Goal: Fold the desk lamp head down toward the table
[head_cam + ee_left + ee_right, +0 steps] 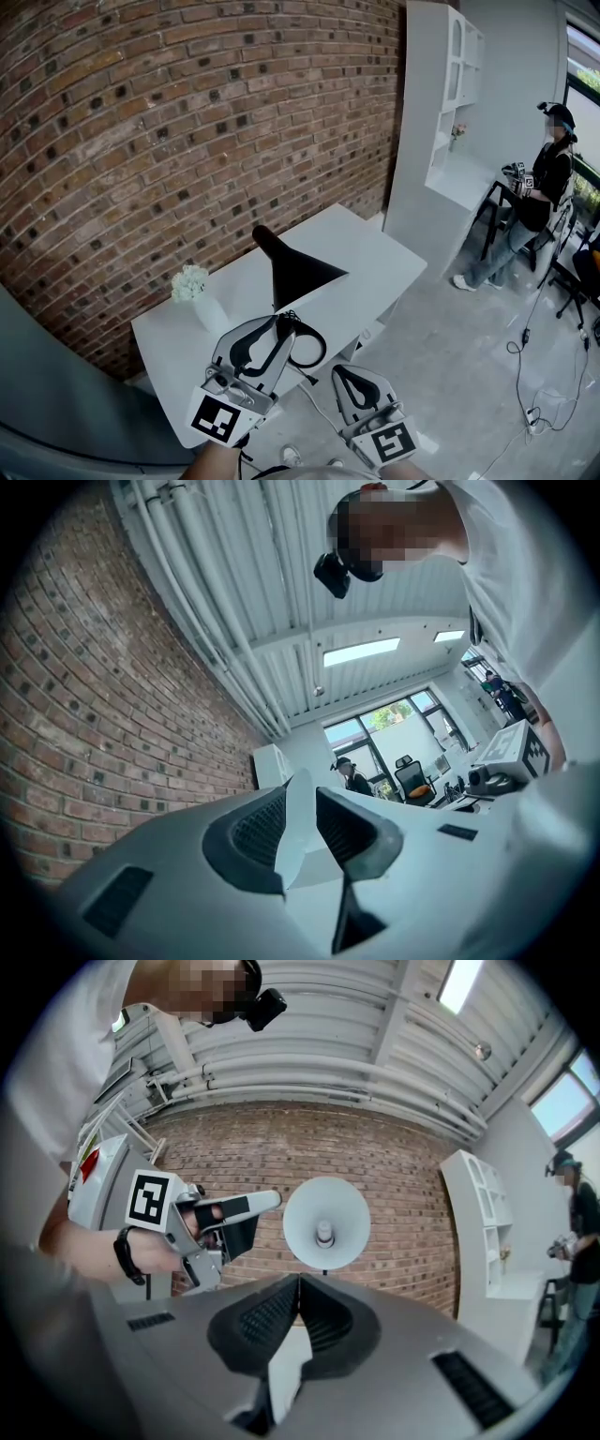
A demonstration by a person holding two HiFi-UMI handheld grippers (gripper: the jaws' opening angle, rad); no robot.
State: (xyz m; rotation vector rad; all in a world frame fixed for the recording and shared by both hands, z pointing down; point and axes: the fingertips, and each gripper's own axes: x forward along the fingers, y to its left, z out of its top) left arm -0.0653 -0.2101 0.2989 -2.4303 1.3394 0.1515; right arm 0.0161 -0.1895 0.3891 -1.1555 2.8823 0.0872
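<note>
Head view: lamp head [295, 267] at 12 o'clock, fold seems undone; left gripper [277, 323] gapes empty, right gripper [345, 373] closed empty.

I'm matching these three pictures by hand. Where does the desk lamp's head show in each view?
Head view: lamp head, a dark cone just below centre.
Left gripper view: not in it.
Right gripper view: lamp head at centre, its pale open side facing the camera.
Shared landmark: the brick wall shows in all three.
</note>
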